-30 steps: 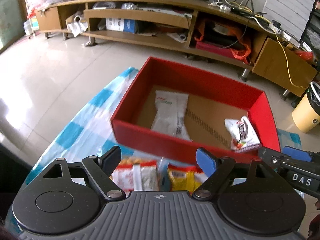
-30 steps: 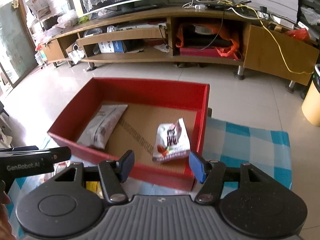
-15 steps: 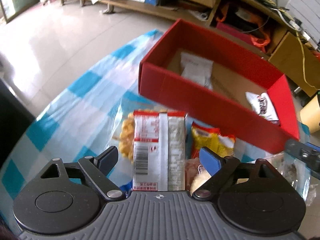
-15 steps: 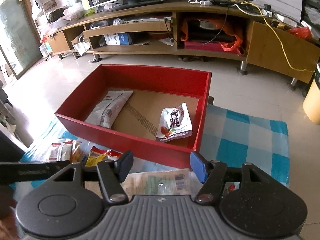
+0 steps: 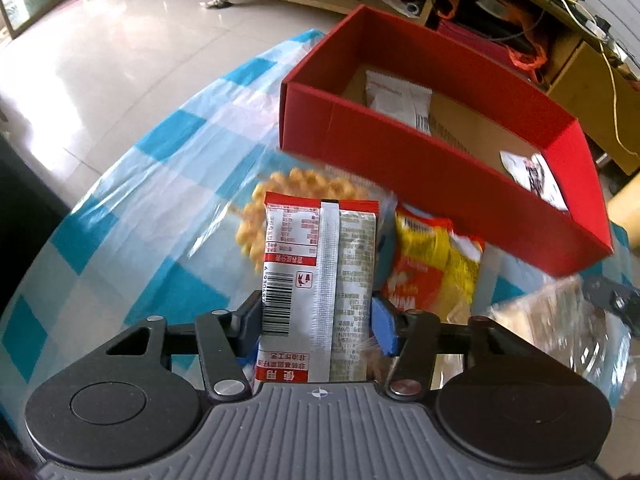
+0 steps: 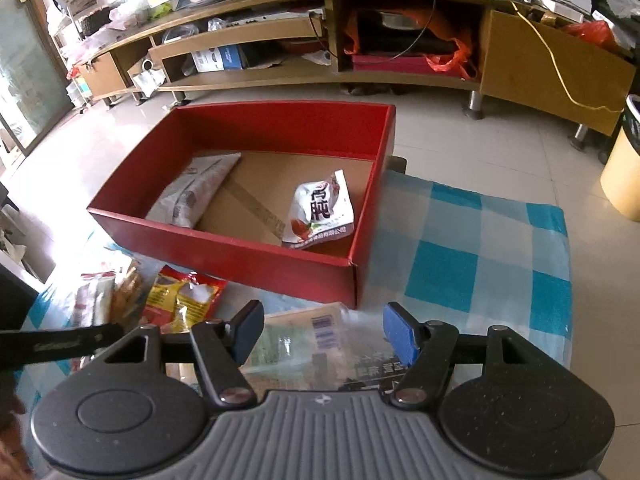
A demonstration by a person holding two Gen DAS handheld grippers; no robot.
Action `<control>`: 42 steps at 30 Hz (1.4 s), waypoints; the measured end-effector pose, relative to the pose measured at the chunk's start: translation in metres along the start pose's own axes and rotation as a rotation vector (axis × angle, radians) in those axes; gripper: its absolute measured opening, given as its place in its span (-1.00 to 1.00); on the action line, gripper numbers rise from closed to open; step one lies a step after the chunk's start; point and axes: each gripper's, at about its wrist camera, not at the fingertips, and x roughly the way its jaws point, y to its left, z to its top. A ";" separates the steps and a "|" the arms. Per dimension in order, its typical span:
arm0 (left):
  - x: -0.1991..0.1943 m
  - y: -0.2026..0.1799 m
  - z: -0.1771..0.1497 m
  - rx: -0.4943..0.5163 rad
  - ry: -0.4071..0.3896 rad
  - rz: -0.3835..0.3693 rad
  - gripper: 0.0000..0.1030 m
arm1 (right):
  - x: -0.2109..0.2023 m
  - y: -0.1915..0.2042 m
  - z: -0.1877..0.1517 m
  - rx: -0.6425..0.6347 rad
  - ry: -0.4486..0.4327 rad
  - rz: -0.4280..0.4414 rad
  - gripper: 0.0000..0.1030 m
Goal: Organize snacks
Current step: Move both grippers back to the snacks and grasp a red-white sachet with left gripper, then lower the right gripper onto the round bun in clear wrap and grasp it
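Left tool (image 5: pixel 316 322) around red-white packet (image 5: pixel 318 280)

A glossy floor of pale beige tiles (image 6: pixel 460 136) spreads across the room, shining with daylight near the tall glass door (image 6: pixel 24 92) at the left. Along the far wall runs a long, low wooden media cabinet (image 6: pixel 552 76) with open shelves holding boxes, bags and a tangle of cables, one yellow cord (image 6: pixel 560 88) trailing down its closed door. A cream-coloured round bin with a dark rim (image 6: pixel 622 168) stands on the tiles at the right, and a blue-and-white checked cloth (image 6: pixel 480 248) covers the bench in front.
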 end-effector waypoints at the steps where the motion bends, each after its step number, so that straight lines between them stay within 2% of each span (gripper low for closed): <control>1: -0.002 0.001 -0.004 0.007 0.008 -0.007 0.18 | 0.001 0.000 -0.001 -0.001 0.005 -0.003 0.28; 6: -0.012 0.001 -0.028 0.078 0.040 -0.017 0.14 | 0.001 0.004 -0.004 -0.019 0.006 -0.004 0.29; 9: -0.016 0.007 -0.039 0.073 0.060 -0.053 0.13 | 0.004 0.007 -0.006 -0.020 0.025 0.016 0.29; 13: -0.018 0.017 -0.042 0.064 0.081 -0.083 0.12 | 0.003 0.017 -0.014 -0.018 0.086 0.109 0.29; 19: -0.018 0.026 -0.040 0.049 0.090 -0.113 0.12 | -0.025 0.049 -0.038 -0.059 0.069 0.184 0.30; 23: -0.025 0.037 -0.040 0.030 0.078 -0.121 0.12 | -0.022 0.073 -0.054 -0.057 0.115 0.263 0.30; 26: -0.029 0.043 -0.041 0.016 0.076 -0.124 0.12 | -0.014 0.090 -0.056 -0.098 0.119 0.237 0.31; 30: -0.030 0.050 -0.042 0.004 0.078 -0.119 0.12 | -0.001 0.100 -0.056 -0.081 0.172 0.278 0.31; 34: -0.026 0.054 -0.041 -0.002 0.088 -0.111 0.11 | 0.007 0.113 -0.058 -0.120 0.174 0.252 0.44; 36: -0.023 0.054 -0.042 -0.001 0.094 -0.088 0.12 | 0.010 0.114 -0.059 -0.130 0.175 0.247 0.45; 40: -0.019 0.056 -0.044 -0.009 0.114 -0.095 0.15 | 0.013 0.112 -0.060 -0.134 0.173 0.253 0.50; 42: -0.020 0.057 -0.045 -0.002 0.113 -0.097 0.26 | 0.008 0.110 -0.059 -0.126 0.182 0.263 0.50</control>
